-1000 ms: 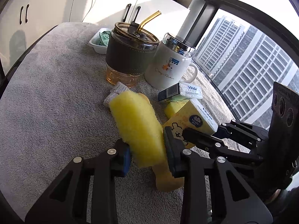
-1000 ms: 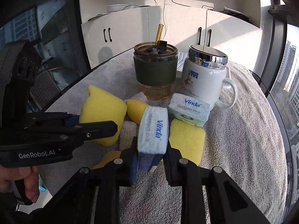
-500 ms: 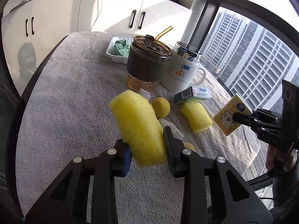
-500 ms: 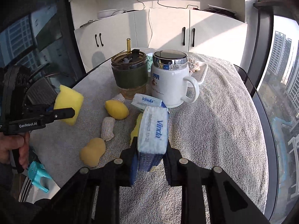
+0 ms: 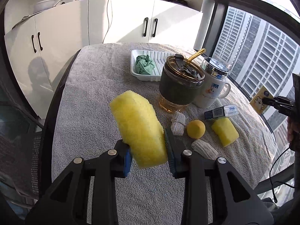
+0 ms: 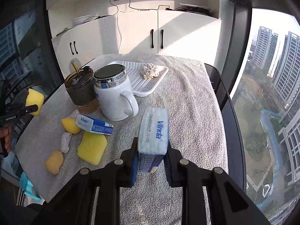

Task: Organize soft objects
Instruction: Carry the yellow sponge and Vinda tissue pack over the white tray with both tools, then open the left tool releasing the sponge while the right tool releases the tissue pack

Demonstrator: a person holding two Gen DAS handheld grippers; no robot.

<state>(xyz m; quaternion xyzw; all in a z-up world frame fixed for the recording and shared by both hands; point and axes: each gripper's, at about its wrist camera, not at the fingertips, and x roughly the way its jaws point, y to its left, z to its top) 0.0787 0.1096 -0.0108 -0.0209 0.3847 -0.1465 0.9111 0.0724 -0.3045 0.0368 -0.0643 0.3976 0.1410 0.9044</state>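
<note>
While clamped in separate fingers, yellow sponge (image 5: 139, 131) at left, Vinda tissue pack (image 6: 153, 131) at right.

**Camera setup: two wrist fisheyes, both above the desk**

Left wrist cam sits behind the left gripper (image 5: 147, 151), looks down along its fingers across the desk (image 5: 90, 123) toward the white cabinets (image 5: 120, 20); windows on its right. Right wrist cam does likewise behind the right gripper (image 6: 151, 161), from the window-side edge, close above the towel. Shared: tumbler (image 5: 181, 88) (image 6: 80, 91), mug (image 5: 211, 88) (image 6: 114, 97), tray, cabinets. Each view catches the other gripper at its edge.
</note>
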